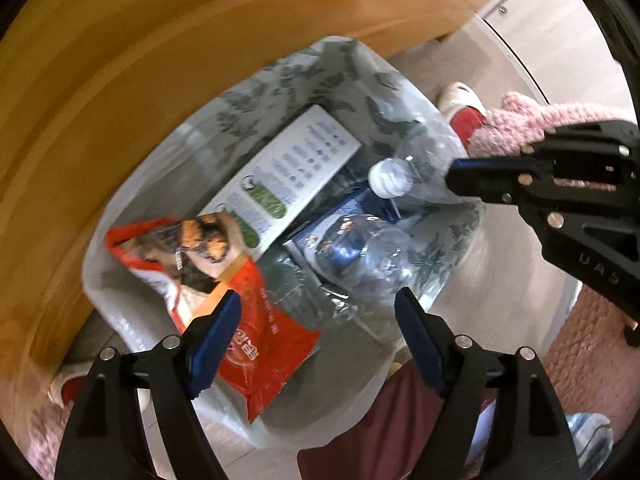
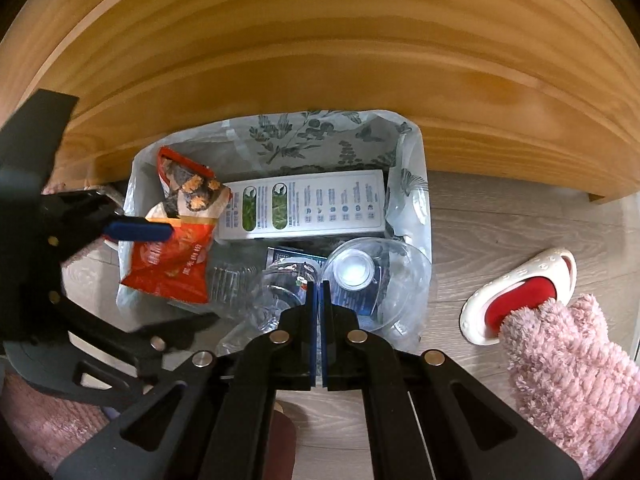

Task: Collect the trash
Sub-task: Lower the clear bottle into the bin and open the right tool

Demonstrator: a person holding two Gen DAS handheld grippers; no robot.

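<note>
A translucent white plastic trash bag printed with grey-green leaves (image 2: 320,132) stands open on a pale wood-grain floor (image 2: 500,216), right against the edge of a honey-coloured wooden bench (image 2: 320,40). Inside lie a flat white cardboard box with green pictures and small blue icons (image 2: 304,206), a crumpled red-orange snack pouch showing browned food (image 2: 176,248), a clear plastic bottle with a white cap (image 2: 354,270), a second clear bottle (image 1: 360,256) and a dark blue printed packet (image 2: 292,258) half buried beneath them.

The left tongs (image 1: 318,316) hang over the bag with blue-padded jaws spread wide and nothing between them; the snack pouch sits just beyond the left pad, whether touching it is hard to say. In the right wrist view, one blue pad of the left tongs crosses the pouch's upper half. The right tongs (image 2: 319,292) are pressed fully together; they appear to pinch the bag's near rim, though the thin film there is hard to make out.

A white slipper with a red lining (image 2: 524,292) and a fluffy pink trouser cuff (image 2: 560,360) show at the right. The bottom of the bag is hidden under the trash, and both views are blurred at the edges.
</note>
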